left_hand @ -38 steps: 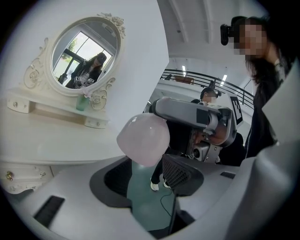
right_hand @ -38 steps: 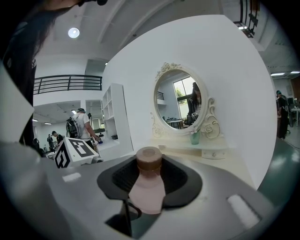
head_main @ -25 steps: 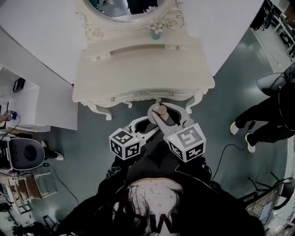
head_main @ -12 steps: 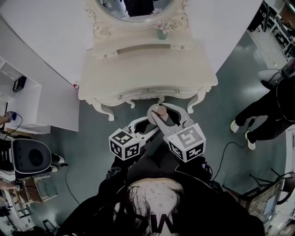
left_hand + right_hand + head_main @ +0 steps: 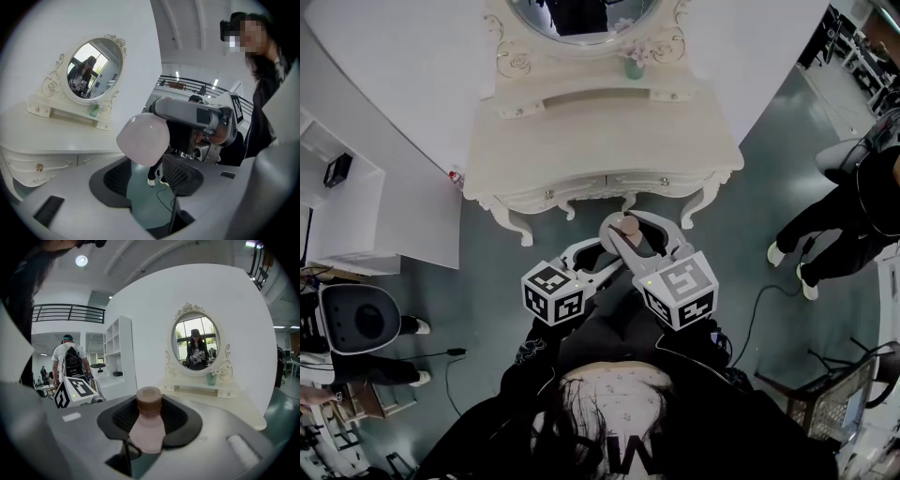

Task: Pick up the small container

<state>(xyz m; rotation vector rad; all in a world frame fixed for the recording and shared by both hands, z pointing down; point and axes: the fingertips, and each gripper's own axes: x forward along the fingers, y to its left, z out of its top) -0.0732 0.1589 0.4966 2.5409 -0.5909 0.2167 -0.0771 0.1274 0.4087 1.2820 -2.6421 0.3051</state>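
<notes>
1. While the container (image 5: 148, 425) is clamped by its pink body between the jaws of the right gripper (image 5: 637, 232), it is held in the air with its brown cap uppermost. It is kept just short of the table's near edge and is set on no surface.
2. The left gripper (image 5: 149, 176) is held with its jaws apart and nothing between them. The container's rounded body is seen just ahead of them, and no pad is seen pressing on it.
3. Against the views of a second ago, both grippers and the container are found at the same spot in the head view, and the grip is unaltered. The table (image 5: 600, 141) has slid right, and the mirror (image 5: 581, 14) has been pushed further off the far edge. The load is therefore judged to be carried along as the person shifts. The pick-up is judged done, with only a steady hold called for.
4. The cream, carved table top is left bare. A small green vase (image 5: 635, 64) is stood on the raised shelf under the mirror.
5. Around it, a grey-green floor (image 5: 487, 281) and a white wall (image 5: 394, 56) are seen. White shelves (image 5: 356, 216) are placed at the left, a chair (image 5: 356, 319) nearer on that side, and a bystander (image 5: 844, 225) in dark clothes at the right.
</notes>
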